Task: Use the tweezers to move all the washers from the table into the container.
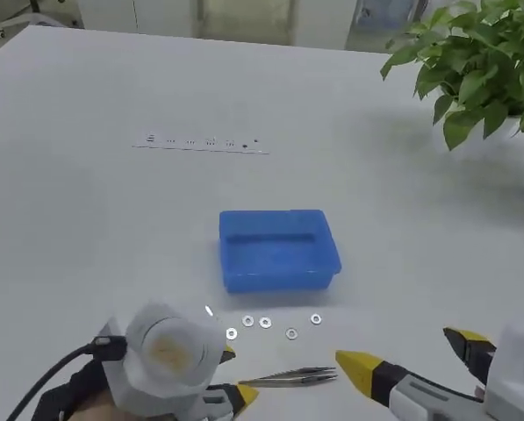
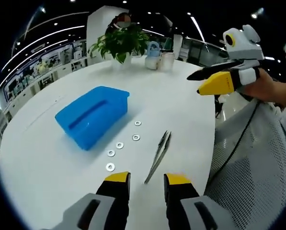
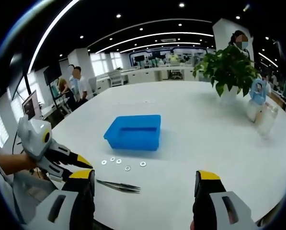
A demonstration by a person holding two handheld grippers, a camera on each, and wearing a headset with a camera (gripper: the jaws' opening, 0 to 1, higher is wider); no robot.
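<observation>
A blue container (image 1: 279, 250) stands mid-table. In front of it, several small washers (image 1: 265, 323) lie in a loose row on the white table (image 1: 112, 219). Metal tweezers (image 1: 292, 377) lie flat nearer me. My left gripper (image 1: 235, 373) is open at the tweezers' left end. In the left gripper view, the tweezers (image 2: 158, 153) run away from the gap between the jaws of the left gripper (image 2: 147, 180), past the washers (image 2: 120, 144) and the container (image 2: 92, 115). My right gripper (image 1: 406, 351) hangs wide open to the right, holding nothing. The right gripper view shows the tweezers (image 3: 119, 186), washers (image 3: 119, 161) and container (image 3: 133, 132).
A potted plant (image 1: 481, 61) stands at the far right of the table. Bottles (image 3: 260, 105) stand near it. A strip of small printed marks (image 1: 200, 143) lies beyond the container. People stand in the room behind the table.
</observation>
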